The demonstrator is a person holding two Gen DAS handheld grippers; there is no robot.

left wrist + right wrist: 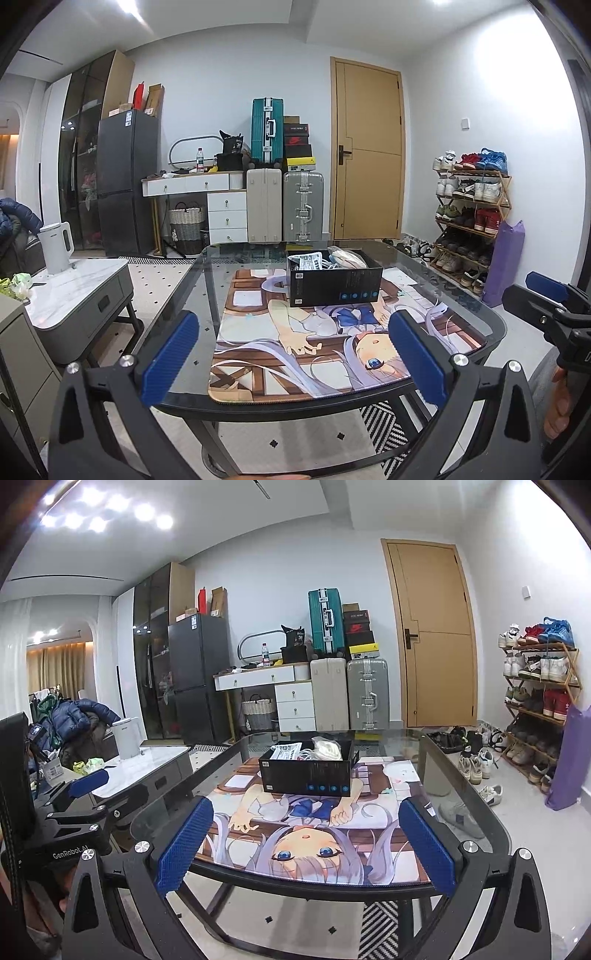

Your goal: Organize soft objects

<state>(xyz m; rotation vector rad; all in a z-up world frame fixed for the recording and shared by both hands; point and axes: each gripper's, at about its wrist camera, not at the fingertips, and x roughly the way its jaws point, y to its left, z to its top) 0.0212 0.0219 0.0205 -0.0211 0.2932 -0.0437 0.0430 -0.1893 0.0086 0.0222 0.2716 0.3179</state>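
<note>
Seen from both wrist cameras: a black open box [335,288] standing on a printed desk mat [258,354], itself spread over a glass table [177,302]; inside the box, a white printed packet [309,260] toward its left end and a pale bundle of soft material with thin white cords [325,752] toward its right end, both poking above the rim.

Held well short of the box, above the table's near edge: the left gripper [293,356], blue pads spread wide and clasping nothing; the box showing in the gap between them, slightly nearer the right pad.

Likewise short of the box and to its near side: the right gripper [304,845], pads parted and empty; the box framed between them, just left of centre, touching neither.

Beyond the box: a tan door [369,147], stacked suitcases [284,184] and a white drawer unit [227,214]; right of the box, a crowded shoe rack [469,214]; left of the box, a marble-topped side table [77,288] bearing a white kettle [55,245].
</note>
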